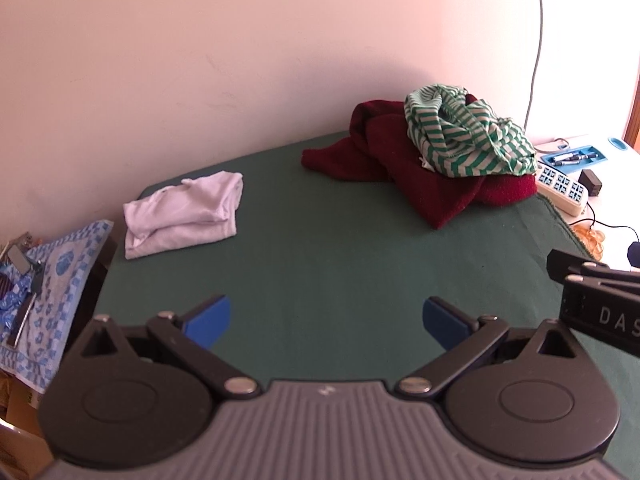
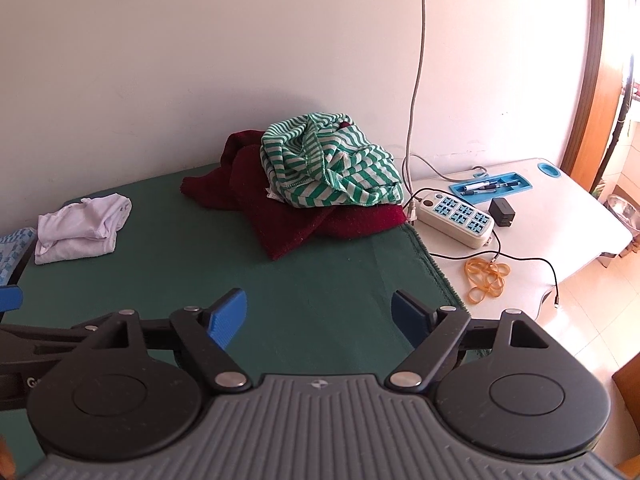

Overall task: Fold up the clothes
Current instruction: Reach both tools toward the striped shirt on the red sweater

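Observation:
A crumpled green-and-white striped garment (image 1: 466, 138) (image 2: 330, 166) lies on top of a dark red garment (image 1: 404, 168) (image 2: 296, 216) at the far right of the green table cloth (image 1: 340, 264) (image 2: 224, 264). A roughly folded white garment (image 1: 186, 212) (image 2: 82, 228) lies at the far left. My left gripper (image 1: 326, 322) is open and empty above the near middle of the cloth. My right gripper (image 2: 318, 318) is open and empty beside it, near the cloth's right edge.
A white side table (image 2: 560, 216) to the right holds a power strip (image 2: 454, 216) (image 1: 562, 188), a blue pen tray (image 2: 490, 188), a black adapter (image 2: 502, 212), cables and orange rubber bands (image 2: 486, 274). A blue patterned cloth with small items (image 1: 52, 288) lies left. The wall stands behind.

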Available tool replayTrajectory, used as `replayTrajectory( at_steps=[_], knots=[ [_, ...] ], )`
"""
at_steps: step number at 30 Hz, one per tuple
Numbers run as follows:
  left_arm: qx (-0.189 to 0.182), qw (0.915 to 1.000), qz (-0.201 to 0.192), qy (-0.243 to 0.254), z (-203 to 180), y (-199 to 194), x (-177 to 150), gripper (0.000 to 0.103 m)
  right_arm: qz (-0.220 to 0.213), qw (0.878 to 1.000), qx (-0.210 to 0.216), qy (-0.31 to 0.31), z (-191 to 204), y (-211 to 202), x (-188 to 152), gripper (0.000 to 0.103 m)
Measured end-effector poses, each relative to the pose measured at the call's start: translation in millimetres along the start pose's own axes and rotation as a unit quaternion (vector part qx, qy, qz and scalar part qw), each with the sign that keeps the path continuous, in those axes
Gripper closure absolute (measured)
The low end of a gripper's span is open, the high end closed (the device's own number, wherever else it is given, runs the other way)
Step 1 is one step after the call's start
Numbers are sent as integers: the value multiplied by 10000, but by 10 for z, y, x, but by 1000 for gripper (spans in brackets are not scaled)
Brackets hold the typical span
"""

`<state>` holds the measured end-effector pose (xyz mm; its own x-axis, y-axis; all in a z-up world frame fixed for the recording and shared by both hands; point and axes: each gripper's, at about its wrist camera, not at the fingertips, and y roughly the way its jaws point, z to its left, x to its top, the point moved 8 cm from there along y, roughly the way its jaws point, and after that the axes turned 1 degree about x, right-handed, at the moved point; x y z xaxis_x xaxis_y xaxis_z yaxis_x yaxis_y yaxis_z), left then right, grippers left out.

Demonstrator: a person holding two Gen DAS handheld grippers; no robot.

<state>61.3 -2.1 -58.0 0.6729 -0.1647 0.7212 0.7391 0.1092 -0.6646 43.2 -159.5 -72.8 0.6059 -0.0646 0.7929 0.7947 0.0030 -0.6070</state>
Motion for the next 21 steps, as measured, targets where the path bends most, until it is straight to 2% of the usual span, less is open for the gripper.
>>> replayTrajectory(
  at_steps=[5,10,14,16,21],
  knots=[
    [80,9999,18,93,-23,45,276,1,-11,10000,-83,-34,-24,21,163,21],
    [-145,9999,-36,43,0,41,599,1,-30,9999,-113,-46,-44,40,403,19],
    [-16,9996,-293,5,102,-21,977,1,-21,10000,-43,12,-73,64,632,12],
    [-143,9994,-301,-37,113,-8,1072,0,60,10000,0,27,-98,113,688,7],
    [-359,9986,18,-382,98,256,931,1,296,9996,-20,-23,-213,281,624,7]
  ],
)
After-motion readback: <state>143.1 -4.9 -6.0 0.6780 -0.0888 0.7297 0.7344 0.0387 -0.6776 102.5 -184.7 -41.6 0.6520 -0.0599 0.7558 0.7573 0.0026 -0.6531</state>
